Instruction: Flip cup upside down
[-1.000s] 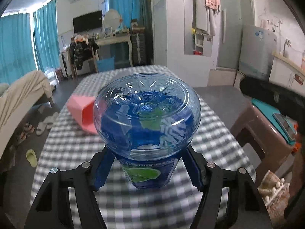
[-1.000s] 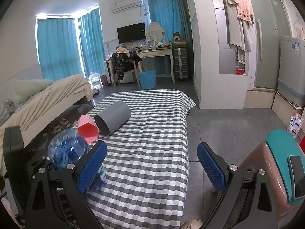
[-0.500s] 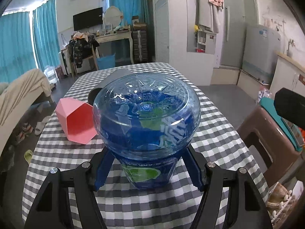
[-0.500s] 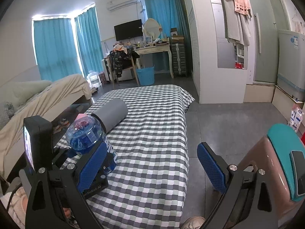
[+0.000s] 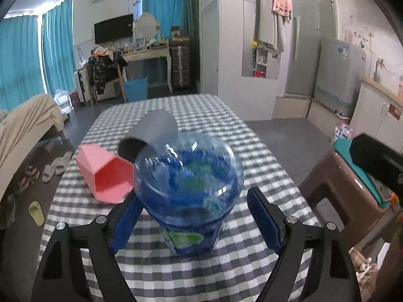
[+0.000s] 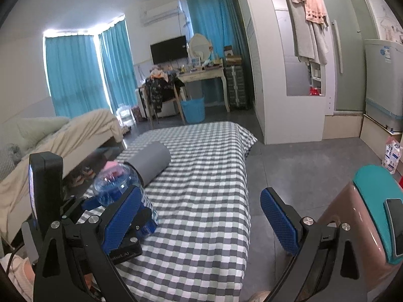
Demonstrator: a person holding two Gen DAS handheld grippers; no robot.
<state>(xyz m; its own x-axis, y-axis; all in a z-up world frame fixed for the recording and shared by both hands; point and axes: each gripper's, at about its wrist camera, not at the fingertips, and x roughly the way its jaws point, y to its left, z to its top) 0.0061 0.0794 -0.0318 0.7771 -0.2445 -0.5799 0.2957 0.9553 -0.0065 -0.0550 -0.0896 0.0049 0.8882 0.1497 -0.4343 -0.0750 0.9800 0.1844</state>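
Note:
The clear blue plastic cup (image 5: 189, 191) stands upside down on the checkered table (image 5: 201, 115), base up, motion-blurred. My left gripper (image 5: 195, 222) is open around it, its blue pads spread apart on both sides and not touching it. The cup also shows in the right wrist view (image 6: 118, 188), behind the left gripper's body. My right gripper (image 6: 201, 224) is open and empty, held off the table's right edge above the floor.
A pink hexagonal cup (image 5: 105, 176) and a grey cylinder cup (image 5: 151, 130) lie on their sides just behind and left of the blue cup. A brown stool with a teal cushion (image 6: 372, 216) and a phone stands right of the table.
The left gripper opened and let go of the blue cup, which now rests on the table. The left gripper also drew back a little. The right gripper stayed open.

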